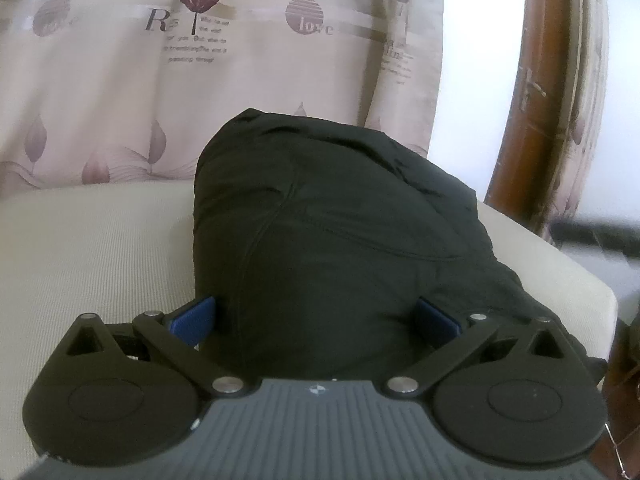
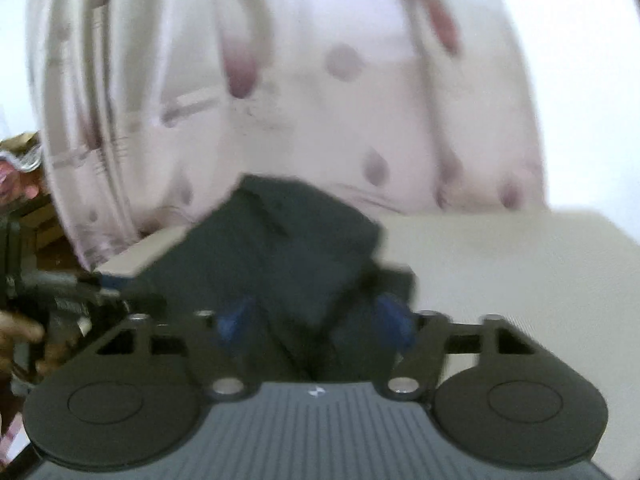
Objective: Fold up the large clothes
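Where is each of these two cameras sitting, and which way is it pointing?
Left wrist: sits on the left tool, looking forward over its spread blue fingers at the dark garment on the beige cushion, printed curtain behind.
Right wrist: sits on the right tool, facing the same garment; blurred; a hand shows at left.
Shared: garment, cushion, curtain.

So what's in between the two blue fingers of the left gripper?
In the left wrist view, the black garment fills the gap of the left gripper. Its blue fingers stand wide apart on either side of the bundle, which lies on the beige cushion.
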The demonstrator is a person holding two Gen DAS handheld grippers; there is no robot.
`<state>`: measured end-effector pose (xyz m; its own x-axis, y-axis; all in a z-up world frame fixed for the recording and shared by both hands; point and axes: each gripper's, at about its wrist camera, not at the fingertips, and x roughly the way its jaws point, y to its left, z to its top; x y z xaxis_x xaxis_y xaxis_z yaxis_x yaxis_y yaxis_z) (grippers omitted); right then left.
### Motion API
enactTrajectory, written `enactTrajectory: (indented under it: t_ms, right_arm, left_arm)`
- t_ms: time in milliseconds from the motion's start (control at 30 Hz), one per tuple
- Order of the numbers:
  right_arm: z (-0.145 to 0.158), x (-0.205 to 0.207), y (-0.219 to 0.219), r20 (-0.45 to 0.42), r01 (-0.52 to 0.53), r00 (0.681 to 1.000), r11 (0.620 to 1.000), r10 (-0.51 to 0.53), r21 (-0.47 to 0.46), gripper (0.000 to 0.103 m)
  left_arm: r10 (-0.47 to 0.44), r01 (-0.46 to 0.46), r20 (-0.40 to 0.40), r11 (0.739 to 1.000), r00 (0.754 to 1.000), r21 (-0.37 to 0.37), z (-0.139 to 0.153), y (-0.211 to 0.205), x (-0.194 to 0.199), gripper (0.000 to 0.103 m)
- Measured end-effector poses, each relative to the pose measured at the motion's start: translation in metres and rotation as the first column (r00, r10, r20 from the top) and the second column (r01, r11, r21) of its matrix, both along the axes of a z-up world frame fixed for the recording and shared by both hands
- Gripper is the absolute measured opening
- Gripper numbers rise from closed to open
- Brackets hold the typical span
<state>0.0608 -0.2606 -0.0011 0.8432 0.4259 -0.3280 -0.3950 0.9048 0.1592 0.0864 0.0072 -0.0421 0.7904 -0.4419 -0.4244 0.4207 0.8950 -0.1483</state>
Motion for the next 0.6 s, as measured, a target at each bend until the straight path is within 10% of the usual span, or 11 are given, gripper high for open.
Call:
enactTrajectory:
  t_ms: [167, 367, 600]
  right_arm:
    - [0.031, 0.047, 0.055, 0.094, -0.112, 0.987, 0.982, 0.127, -0.155, 0.041]
    - [-0.008, 0.11, 0.085, 0.024, -0.046, 0.998, 0.898, 0.062, -0.437, 0.04]
    - [-0.049, 0.128, 0.068, -0.132, -0.075, 0.991, 0.919, 0.025, -0.386, 0.038]
  left_arm:
    - [0.013, -0.013, -0.011, 1.0, 1.0, -0.01, 0.0, 0.001, -0.001, 0.103]
    - [0.018, -0.019, -0.041, 0.999, 0.999, -0.033, -0.002, 0.004, 0.003, 0.103]
    - [0.001, -0.002, -0.044, 1.0, 0.999, -0.009, -0.004, -0.004, 0.005, 0.103]
